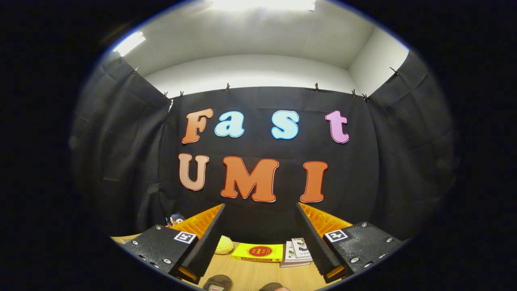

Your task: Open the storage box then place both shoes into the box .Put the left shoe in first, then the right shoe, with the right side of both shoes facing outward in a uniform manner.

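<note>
Your hand-held gripper (258, 238) is wide open, gripping nothing, held high above the surface (250, 275) to look around.

You are facing a booth hung with black cloth (387, 161), clipped along its top edge and creased down the side panels. Above it, white walls (250, 70) rise to a white ceiling (258, 30). One bright light panel (262, 4) sits overhead, another (128, 43) off to the side. Below you lies a light wooden tabletop (250, 275), probably laminate.
</note>
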Motion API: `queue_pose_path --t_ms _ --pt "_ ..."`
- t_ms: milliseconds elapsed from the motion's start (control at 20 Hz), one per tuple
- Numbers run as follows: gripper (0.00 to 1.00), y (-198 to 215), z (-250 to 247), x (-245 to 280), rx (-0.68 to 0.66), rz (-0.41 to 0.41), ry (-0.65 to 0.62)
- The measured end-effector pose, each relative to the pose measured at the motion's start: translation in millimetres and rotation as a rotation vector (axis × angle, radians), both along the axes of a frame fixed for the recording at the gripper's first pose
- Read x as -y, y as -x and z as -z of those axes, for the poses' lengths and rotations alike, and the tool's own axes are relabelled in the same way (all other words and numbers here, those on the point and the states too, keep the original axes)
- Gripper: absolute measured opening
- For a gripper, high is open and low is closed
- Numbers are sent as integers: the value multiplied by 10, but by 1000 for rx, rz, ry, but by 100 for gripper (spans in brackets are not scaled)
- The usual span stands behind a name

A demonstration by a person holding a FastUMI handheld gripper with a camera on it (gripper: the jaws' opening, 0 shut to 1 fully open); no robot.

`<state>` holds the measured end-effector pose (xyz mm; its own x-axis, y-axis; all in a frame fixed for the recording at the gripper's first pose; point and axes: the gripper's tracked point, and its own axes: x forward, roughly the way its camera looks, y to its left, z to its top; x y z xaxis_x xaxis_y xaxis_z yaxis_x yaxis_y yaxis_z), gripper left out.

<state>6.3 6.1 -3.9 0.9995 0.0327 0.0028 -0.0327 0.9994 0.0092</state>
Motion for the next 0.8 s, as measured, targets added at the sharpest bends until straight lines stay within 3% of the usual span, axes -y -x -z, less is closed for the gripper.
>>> queue_pose_path --t_ms 200,600,800 --pt "100 33 220 -107 -45 -21 -3" --pt "99 42 931 -694 -205 -163 -115" --pt "99 76 1502 -966 -386 -220 -150"
